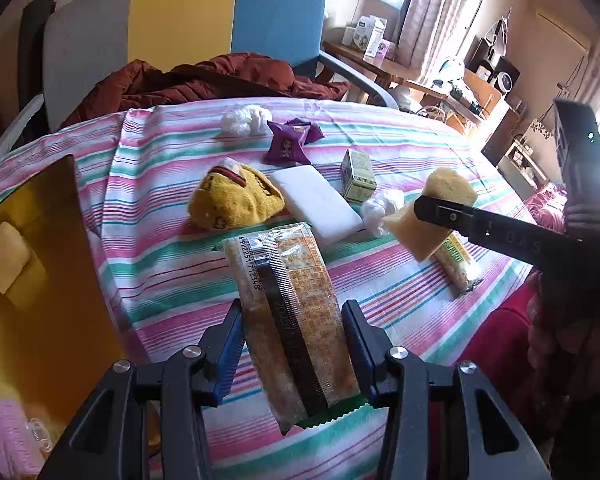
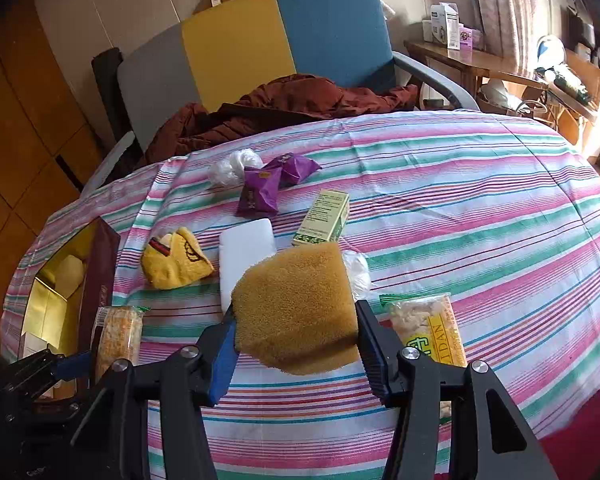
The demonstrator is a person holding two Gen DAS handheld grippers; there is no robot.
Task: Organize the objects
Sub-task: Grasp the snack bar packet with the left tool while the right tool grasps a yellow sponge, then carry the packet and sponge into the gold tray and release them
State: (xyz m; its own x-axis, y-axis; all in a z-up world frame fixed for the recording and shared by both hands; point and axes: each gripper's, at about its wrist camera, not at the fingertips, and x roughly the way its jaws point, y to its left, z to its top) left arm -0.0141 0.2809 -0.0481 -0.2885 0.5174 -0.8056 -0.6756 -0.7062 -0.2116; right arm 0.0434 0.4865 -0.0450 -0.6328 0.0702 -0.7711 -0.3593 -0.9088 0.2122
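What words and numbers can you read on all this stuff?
"6922511712348": barcode digits on the snack packet in the left claw.
"IDAN": yellow band of the second snack packet on the tablecloth.
Green box: print too small to read.
Purple wrappers: blurred, unreadable.

Both grippers (image 1: 292,344) (image 2: 296,340) are black plastic, with ribbed blue pads (image 1: 230,354) inside the fingers and silver screws behind them

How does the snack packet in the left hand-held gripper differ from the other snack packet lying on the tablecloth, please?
The held snack packet is lifted between the left hand-held gripper fingers, back seam and barcode showing. The lying snack packet rests on the striped tablecloth, yellow label up, ungripped. Both are long, clear wrappers with green crimped ends.
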